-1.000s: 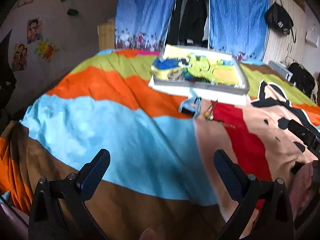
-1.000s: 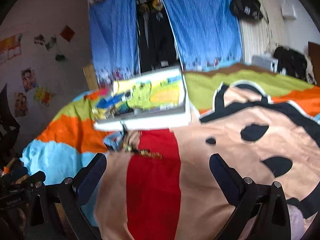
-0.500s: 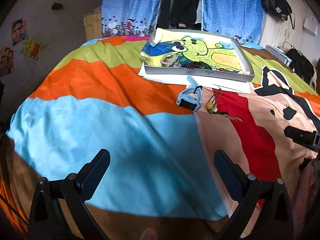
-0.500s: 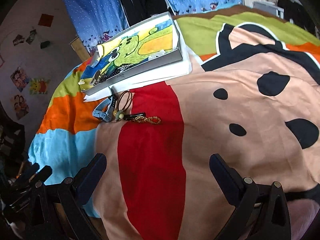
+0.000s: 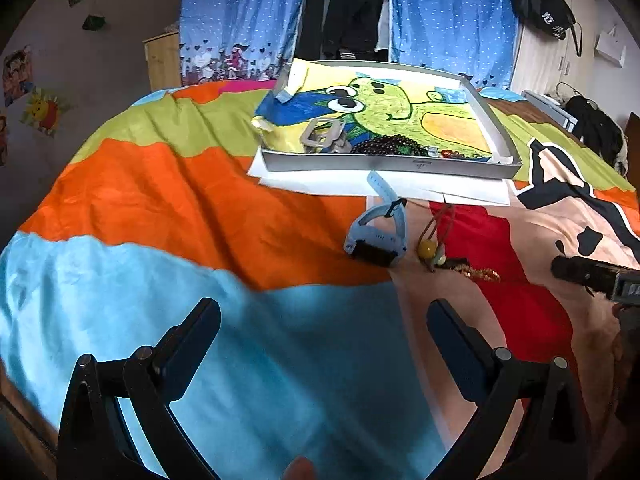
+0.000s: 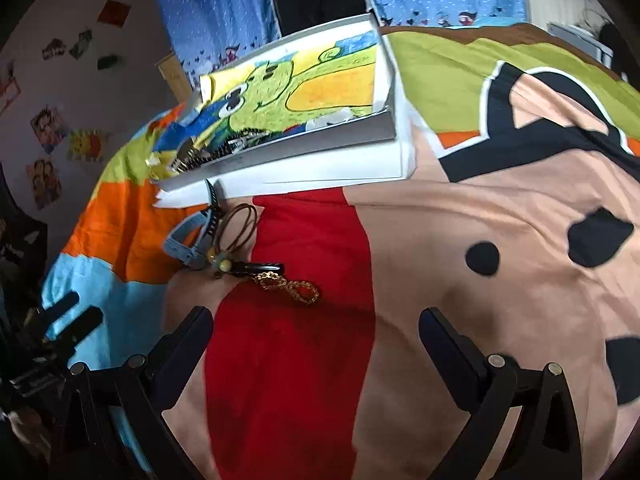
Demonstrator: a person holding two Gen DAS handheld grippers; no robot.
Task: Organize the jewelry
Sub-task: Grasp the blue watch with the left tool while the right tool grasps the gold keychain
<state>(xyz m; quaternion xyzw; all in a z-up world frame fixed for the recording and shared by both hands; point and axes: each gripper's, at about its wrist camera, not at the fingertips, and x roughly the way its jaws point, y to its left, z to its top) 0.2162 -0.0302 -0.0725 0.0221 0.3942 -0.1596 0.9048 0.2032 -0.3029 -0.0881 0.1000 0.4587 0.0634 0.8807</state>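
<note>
A shallow grey tray (image 5: 392, 165) (image 6: 288, 148) with a green cartoon lining rests on a bed and holds a silver buckle (image 5: 323, 131) and dark beads (image 5: 386, 145). In front of it lie a blue watch (image 5: 378, 236) (image 6: 190, 240), a cord necklace with a yellow bead (image 5: 427, 246) (image 6: 226, 266), a black clip (image 6: 260, 268) and a gold chain (image 5: 482, 274) (image 6: 292, 288). My left gripper (image 5: 324, 316) is open over the light blue stripe, short of the watch. My right gripper (image 6: 316, 320) is open just short of the gold chain.
The bed is covered by a bright striped blanket (image 5: 180, 200). White paper sheets (image 5: 340, 186) lie under the tray. Blue curtains (image 5: 240, 16) and dark clothes hang behind. A black bag (image 5: 540, 0) hangs at the right wall, stickers at the left.
Both grippers have moved forward and tilted down toward the jewelry, which now looks larger and nearer. Both stay open. Nothing on the bed has moved.
</note>
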